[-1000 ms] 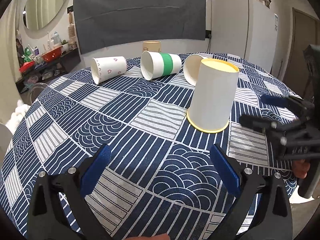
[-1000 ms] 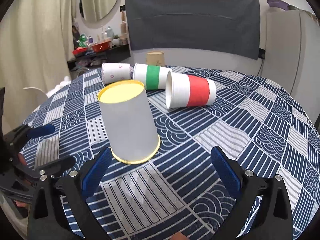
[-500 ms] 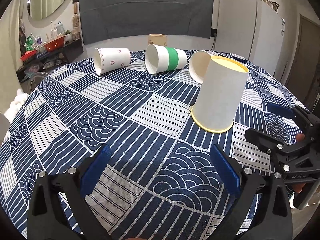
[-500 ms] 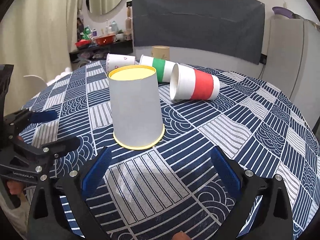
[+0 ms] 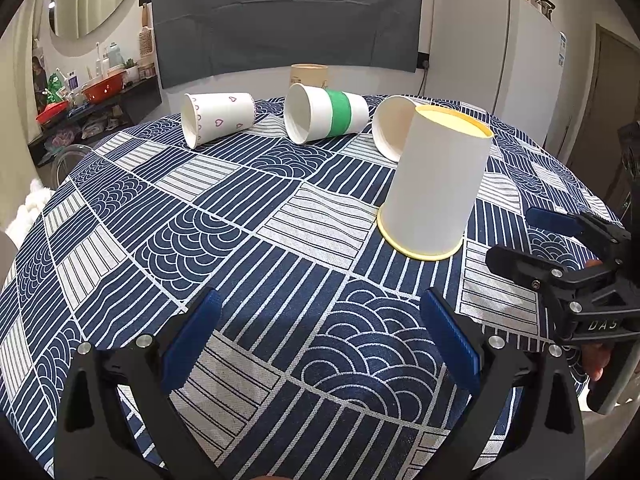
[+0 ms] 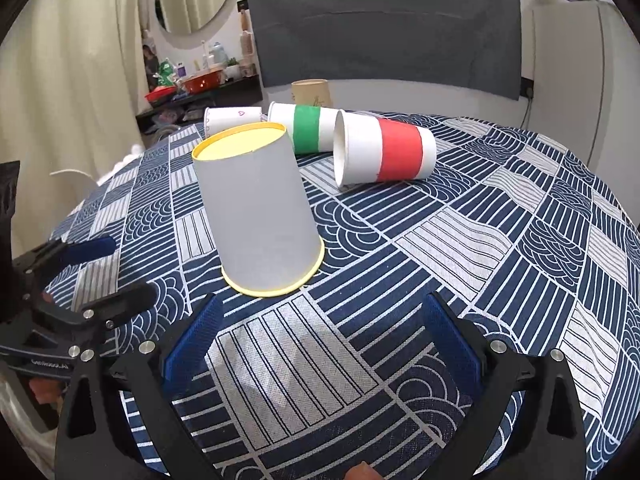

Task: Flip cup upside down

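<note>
The yellow-rimmed cup [image 6: 262, 216] stands mouth down on the tablecloth [image 6: 480, 248], just ahead of the right gripper [image 6: 320, 344] and ahead-right of the left gripper [image 5: 320, 344]. Both grippers are spread wide, holding nothing. The right gripper's body reads "DAS", partly cut off.

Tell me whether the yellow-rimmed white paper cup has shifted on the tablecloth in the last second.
No. The yellow-rimmed white paper cup sits on the same scalloped patch.
</note>
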`<action>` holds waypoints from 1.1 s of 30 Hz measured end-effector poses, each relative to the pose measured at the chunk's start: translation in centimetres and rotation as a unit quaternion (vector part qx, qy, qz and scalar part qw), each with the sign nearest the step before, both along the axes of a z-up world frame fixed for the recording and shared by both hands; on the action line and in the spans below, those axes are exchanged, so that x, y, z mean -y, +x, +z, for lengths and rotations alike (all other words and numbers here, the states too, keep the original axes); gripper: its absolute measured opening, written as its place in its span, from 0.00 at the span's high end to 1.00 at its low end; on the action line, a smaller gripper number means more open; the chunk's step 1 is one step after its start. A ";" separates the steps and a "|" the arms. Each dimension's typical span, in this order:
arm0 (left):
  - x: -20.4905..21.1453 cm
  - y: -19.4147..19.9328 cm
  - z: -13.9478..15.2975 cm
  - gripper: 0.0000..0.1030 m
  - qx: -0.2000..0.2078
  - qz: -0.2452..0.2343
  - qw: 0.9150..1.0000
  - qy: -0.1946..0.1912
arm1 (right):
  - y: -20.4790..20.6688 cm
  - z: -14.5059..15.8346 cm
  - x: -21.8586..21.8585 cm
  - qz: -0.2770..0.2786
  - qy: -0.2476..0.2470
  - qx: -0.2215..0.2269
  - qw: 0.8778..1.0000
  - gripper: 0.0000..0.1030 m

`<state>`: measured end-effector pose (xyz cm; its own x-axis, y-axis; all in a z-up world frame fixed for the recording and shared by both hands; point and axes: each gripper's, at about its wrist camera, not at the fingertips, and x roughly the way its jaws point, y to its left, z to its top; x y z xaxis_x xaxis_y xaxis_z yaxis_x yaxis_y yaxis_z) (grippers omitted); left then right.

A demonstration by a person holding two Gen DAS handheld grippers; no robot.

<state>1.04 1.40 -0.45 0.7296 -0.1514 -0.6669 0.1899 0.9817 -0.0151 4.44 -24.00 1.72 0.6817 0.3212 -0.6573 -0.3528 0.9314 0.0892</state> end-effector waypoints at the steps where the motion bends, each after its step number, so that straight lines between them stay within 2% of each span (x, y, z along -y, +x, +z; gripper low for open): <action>1: 0.0 0.0 0.0 0.06 0.000 0.000 1.000 0.000 | 0.0 0.0 0.0 0.000 -0.001 -0.001 1.000 0.08; 33: 0.2 0.1 -0.2 0.06 -0.002 -0.002 1.000 0.006 | 0.1 -0.2 -0.3 0.007 -0.006 -0.008 1.000 0.08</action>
<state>1.13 1.18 -0.60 0.7267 -0.1459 -0.6713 0.1932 0.9812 -0.0041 4.55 -23.72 1.49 0.6666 0.3232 -0.6717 -0.3651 0.9272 0.0837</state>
